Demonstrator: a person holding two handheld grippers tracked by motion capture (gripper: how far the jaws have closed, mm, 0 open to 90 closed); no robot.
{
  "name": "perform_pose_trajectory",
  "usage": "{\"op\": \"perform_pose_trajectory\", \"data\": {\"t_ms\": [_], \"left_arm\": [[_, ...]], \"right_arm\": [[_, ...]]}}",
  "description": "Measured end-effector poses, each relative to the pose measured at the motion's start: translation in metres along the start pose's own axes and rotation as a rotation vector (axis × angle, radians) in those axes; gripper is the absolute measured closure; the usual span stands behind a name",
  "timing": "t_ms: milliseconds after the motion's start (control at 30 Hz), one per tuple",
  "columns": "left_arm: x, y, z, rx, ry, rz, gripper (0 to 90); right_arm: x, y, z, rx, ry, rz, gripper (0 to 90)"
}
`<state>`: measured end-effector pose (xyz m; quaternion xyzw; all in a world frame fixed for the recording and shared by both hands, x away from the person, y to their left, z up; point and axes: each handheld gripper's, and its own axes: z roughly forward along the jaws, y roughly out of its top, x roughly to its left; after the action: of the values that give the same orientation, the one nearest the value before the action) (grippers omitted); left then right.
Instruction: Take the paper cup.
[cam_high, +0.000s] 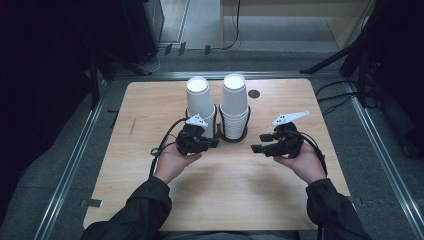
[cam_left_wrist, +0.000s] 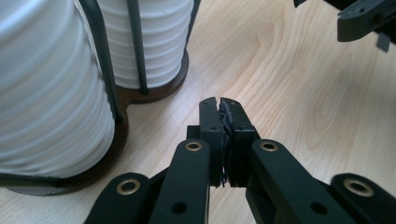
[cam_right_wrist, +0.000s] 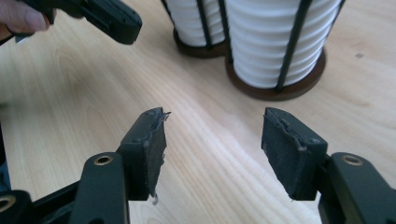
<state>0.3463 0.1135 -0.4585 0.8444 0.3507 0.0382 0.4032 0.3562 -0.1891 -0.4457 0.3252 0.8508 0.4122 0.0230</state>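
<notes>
Left hand-held gripper (cam_high: 212, 142), centre of the high view: jaws pressed together, holding nothing. Right hand-held gripper (cam_high: 261, 142), right of centre: jaws wide apart, empty. Two stacks of white cups (cam_high: 234, 104) in a dark wire holder (cam_high: 233, 135) stand just above, mid-desk (cam_high: 150, 165).

No writing, label, brand or number can be read anywhere here, neither on the cups nor the surface.
</notes>
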Motion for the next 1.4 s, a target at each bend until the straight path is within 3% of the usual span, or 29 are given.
{"op": "perform_pose_trajectory", "data": {"t_ms": [67,100,167,233,300,500,567,633,800,900,1033,1233,1400], "left_arm": [[-0.001,0.005,-0.001,-0.006,-0.012,-0.017,89.2],[-0.003,0.012,-0.003,-0.034,-0.046,-0.047,89.1],[-0.006,0.016,-0.005,-0.045,-0.035,-0.034,89.1],[-0.012,0.029,-0.003,-0.024,0.008,0.002,89.1],[-0.011,0.036,0.000,-0.026,0.004,-0.012,89.1],[-0.007,0.049,0.009,-0.043,0.042,-0.052,89.6],[-0.010,0.056,0.010,-0.040,0.084,-0.085,89.5],[-0.012,0.059,0.011,-0.062,0.110,-0.079,89.5],[-0.010,0.060,0.022,-0.043,0.143,-0.068,89.5],[-0.010,0.060,0.025,-0.048,0.154,-0.073,89.5],[-0.009,0.059,0.027,-0.075,0.163,-0.073,89.5],[-0.005,0.058,0.028,-0.084,0.156,-0.083,89.5],[-0.004,0.058,0.027,-0.094,0.155,-0.083,89.3]], "right_arm": [[0.000,0.004,-0.001,-0.002,-0.011,-0.005,38.8],[-0.003,0.011,-0.003,-0.012,-0.002,-0.008,37.1],[-0.006,0.018,-0.002,-0.005,-0.021,-0.010,35.3],[-0.010,0.025,-0.003,0.000,-0.022,-0.004,34.8],[-0.012,0.032,-0.004,-0.001,-0.017,-0.005,34.3],[-0.016,0.061,-0.009,-0.028,-0.026,-0.018,28.7],[-0.017,0.072,-0.010,-0.024,-0.033,-0.025,28.5],[-0.018,0.082,-0.010,-0.026,-0.033,-0.032,27.8],[-0.027,0.102,-0.010,-0.058,-0.027,-0.049,27.7],[-0.030,0.113,-0.007,-0.072,-0.005,-0.035,22.6],[-0.028,0.126,-0.001,-0.050,-0.033,-0.071,18.8],[-0.018,0.154,0.015,-0.018,-0.032,-0.114,15.7],[-0.012,0.166,0.023,-0.018,-0.040,-0.112,15.4]]}}
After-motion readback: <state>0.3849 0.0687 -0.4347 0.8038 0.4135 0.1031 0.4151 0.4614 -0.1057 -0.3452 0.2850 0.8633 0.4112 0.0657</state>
